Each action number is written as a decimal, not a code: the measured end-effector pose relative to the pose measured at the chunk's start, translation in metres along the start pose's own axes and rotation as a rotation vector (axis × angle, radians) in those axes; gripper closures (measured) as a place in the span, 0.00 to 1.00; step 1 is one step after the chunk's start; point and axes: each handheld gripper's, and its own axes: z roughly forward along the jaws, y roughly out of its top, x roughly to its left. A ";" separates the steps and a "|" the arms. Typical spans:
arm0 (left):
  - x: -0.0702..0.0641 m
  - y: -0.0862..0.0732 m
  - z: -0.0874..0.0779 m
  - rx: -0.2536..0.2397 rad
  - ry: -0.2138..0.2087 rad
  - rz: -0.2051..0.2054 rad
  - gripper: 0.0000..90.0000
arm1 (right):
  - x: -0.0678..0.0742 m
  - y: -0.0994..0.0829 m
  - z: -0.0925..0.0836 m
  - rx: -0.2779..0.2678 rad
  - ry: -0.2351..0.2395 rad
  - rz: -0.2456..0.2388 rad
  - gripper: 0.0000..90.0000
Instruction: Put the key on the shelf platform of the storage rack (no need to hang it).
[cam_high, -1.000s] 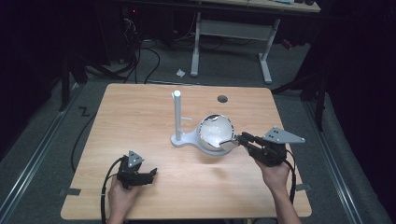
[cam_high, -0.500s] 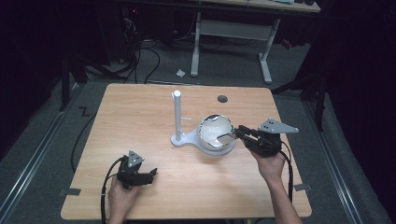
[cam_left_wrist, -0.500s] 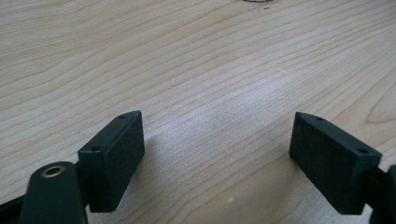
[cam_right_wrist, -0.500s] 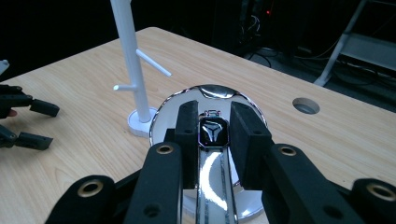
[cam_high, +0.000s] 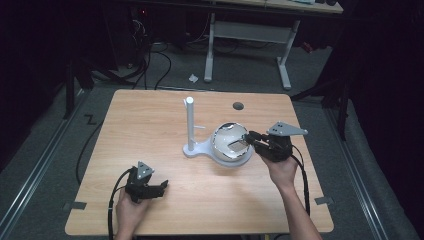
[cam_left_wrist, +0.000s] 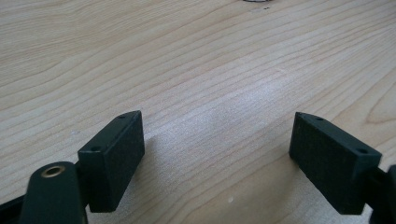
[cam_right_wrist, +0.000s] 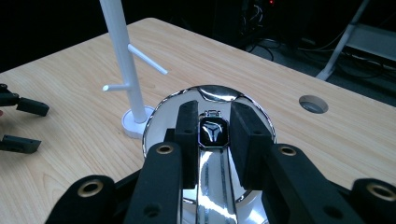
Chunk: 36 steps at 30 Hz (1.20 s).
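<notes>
A white stand (cam_high: 190, 122) with a thin pole and short pegs (cam_right_wrist: 123, 60) rises from a round base at the table's middle. A shiny chrome bowl (cam_high: 227, 147) sits against that base on its right. My right gripper (cam_high: 248, 138) reaches over the bowl's right rim. Its jaws stand a narrow gap apart above the mirrored inside (cam_right_wrist: 215, 93). A small dark shape shows between them, perhaps a reflection, and nothing is clearly pinched in the right gripper (cam_right_wrist: 215, 109). My left gripper (cam_high: 161, 187) rests low at the front left, jaws wide apart over bare wood (cam_left_wrist: 217, 135).
A round cable hole (cam_high: 238, 106) sits in the wooden table (cam_high: 150, 125) behind the bowl. Beyond the far edge stand a white desk frame (cam_high: 247, 30) and floor cables. The left gripper (cam_right_wrist: 25, 125) lies far off at the left of the right gripper view.
My right gripper has moved left and slightly away from the person, until its jaws reach over the bowl. The bowl, the stand and the left gripper have not moved.
</notes>
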 end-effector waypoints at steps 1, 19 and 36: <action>0.000 0.000 0.000 0.000 0.000 0.000 0.20 | 0.000 0.001 0.002 0.001 0.000 -0.002 0.82; 0.000 0.000 0.000 0.000 0.000 0.000 0.20 | 0.000 0.002 0.027 0.041 0.008 0.009 0.82; 0.000 0.000 0.000 0.001 0.000 0.000 0.20 | 0.004 0.000 0.051 0.088 -0.001 -0.003 0.82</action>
